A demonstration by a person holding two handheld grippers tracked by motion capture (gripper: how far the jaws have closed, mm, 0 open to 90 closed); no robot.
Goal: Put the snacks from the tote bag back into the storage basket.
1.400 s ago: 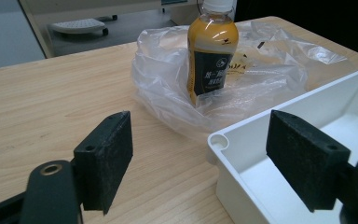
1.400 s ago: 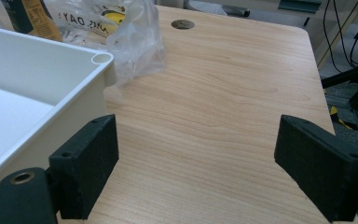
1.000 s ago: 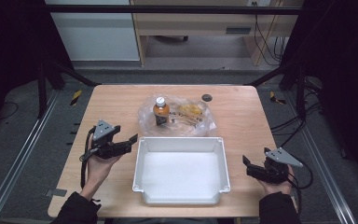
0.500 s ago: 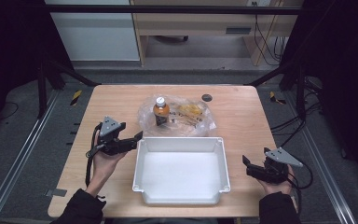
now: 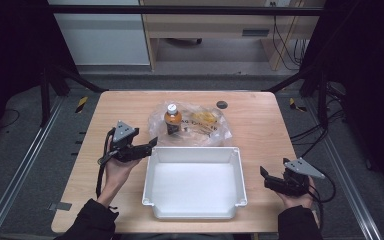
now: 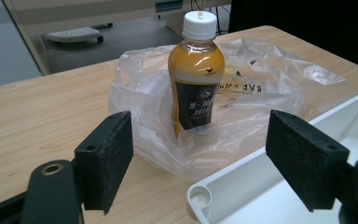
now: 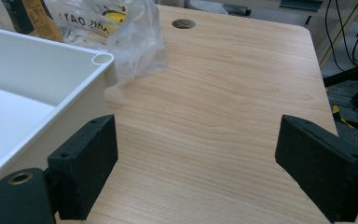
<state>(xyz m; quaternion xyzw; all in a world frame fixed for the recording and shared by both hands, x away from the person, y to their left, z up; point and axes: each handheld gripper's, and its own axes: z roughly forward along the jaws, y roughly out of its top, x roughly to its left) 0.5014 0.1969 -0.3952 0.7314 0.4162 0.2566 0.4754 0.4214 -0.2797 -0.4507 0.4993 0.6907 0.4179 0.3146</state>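
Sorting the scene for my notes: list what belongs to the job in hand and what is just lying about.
In the job:
left claw, open, aimed at the bottle
bottle of orange drink, upright in the clear plastic bag
white tub

Lying about:
right claw, open, idle
dark round cap on the table

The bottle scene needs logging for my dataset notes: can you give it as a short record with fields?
bottle: upright bottle, white cap, amber drink, standing in the plastic bag
bin: white bin, nothing in it, just in front of the bag
left gripper: left gripper open, aimed at the bottle, not touching it
right gripper: right gripper open, over bare table right of the bin
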